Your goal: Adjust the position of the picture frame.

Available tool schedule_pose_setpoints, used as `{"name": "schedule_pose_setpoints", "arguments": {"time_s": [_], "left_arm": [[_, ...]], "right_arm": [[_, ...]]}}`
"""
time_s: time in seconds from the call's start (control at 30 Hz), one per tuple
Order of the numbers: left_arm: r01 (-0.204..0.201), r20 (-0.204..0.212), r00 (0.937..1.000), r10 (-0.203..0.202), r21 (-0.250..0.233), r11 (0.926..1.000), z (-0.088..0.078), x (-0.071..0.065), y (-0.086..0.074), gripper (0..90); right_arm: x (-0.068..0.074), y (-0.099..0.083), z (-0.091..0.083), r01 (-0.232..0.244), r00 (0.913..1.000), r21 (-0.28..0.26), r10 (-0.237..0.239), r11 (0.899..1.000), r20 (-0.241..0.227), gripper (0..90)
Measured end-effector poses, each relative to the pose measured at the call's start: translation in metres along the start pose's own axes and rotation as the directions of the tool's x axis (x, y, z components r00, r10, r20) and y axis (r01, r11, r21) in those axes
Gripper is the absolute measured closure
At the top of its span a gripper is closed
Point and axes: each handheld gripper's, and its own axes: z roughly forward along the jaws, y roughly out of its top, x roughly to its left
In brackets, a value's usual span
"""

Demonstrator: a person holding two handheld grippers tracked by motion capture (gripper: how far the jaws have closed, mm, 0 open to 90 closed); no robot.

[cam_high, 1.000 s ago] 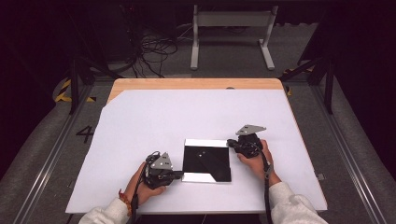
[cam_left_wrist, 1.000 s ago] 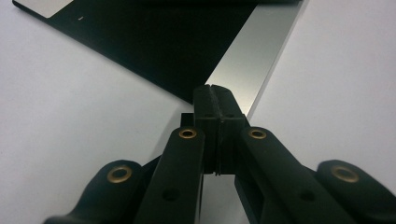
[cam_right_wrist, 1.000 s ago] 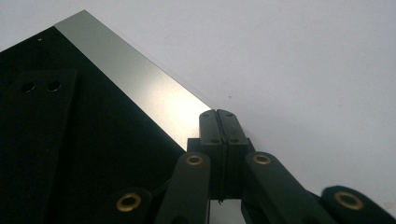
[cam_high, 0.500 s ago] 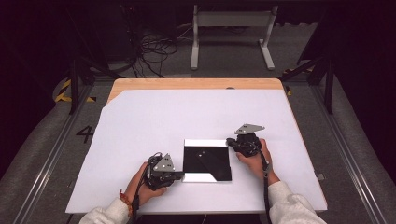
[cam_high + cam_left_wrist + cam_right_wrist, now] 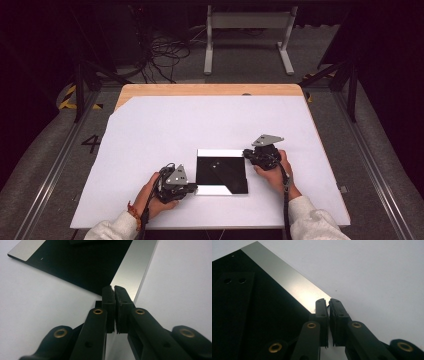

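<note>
Black plate with silver edge strips, flat on the bench, one tool at each of two opposite corners.

The black plate (image 5: 221, 171) lies flat on the white sheet (image 5: 210, 125) covering the bench (image 5: 210, 89), in the near middle of the sheet, between the person's two hands. The left tool (image 5: 193, 188) sits at the plate's near left corner; in the left gripper view its pads (image 5: 109, 295) stand almost together with only a thin slit between them, having just eased apart slightly, and whether they pinch the plate's edge cannot be told. The right tool (image 5: 246, 153) sits at the far right corner; in the right gripper view its pads (image 5: 322, 306) likewise stand nearly together, just eased apart, over the silver strip (image 5: 287, 282).
</note>
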Motion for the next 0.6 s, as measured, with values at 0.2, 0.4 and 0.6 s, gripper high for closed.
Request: {"name": "schedule_pose_setpoints", "arguments": {"time_s": [0.2,0.4,0.6], "left_arm": [[-0.014,-0.029,0.9995,0.013,-0.05,0.9987,-0.011,0.003,0.001,82.5],[-0.031,-0.075,0.9969,0.024,-0.087,0.9957,-0.021,0.002,0.001,75.7],[-0.051,-0.11,0.9931,0.04,-0.097,0.994,-0.026,0.001,0.0,65.5]], "right_arm": [[0.004,-0.003,-0.012,0.013,0.9997,-0.009,-0.013,1.0,-0.023,82.3],[0.004,-0.006,-0.027,0.009,0.999,-0.032,-0.011,0.999,-0.044,79.2],[0.009,-0.014,-0.041,0.039,0.9973,-0.016,-0.039,0.999,-0.061,75.9]]}}
